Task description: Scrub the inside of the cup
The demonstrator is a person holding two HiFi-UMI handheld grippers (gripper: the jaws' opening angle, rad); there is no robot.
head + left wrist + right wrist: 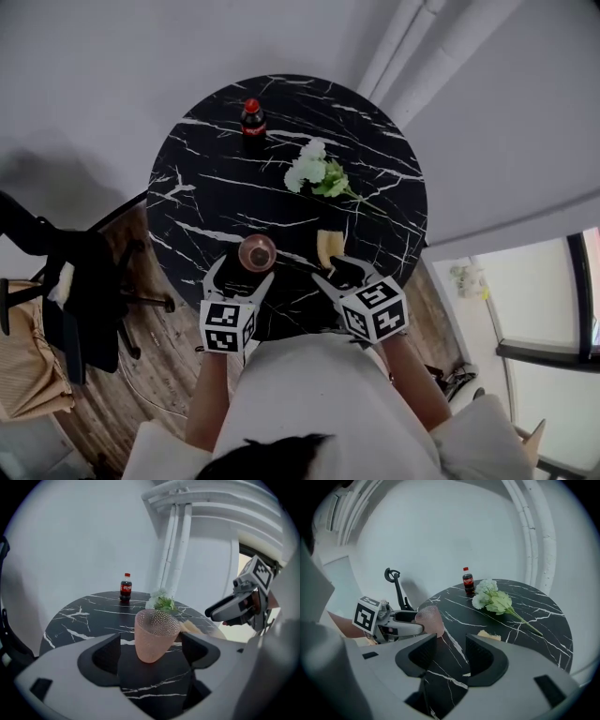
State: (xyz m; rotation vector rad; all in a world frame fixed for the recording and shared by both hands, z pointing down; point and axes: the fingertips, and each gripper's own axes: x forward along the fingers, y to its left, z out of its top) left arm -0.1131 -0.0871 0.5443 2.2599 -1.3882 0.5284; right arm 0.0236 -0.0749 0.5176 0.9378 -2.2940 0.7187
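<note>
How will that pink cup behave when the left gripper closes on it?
The cup narrows to a small base, so a push near the rim would probably tip it. Its beaded wall should give the left gripper some bite. It looks thin and translucent, so likely light; glass or plastic, I cannot tell.

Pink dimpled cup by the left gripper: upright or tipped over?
Upright. The pink dimpled cup stands base-down on the round black marble table, mouth up, between the open jaws of the left gripper.
</note>
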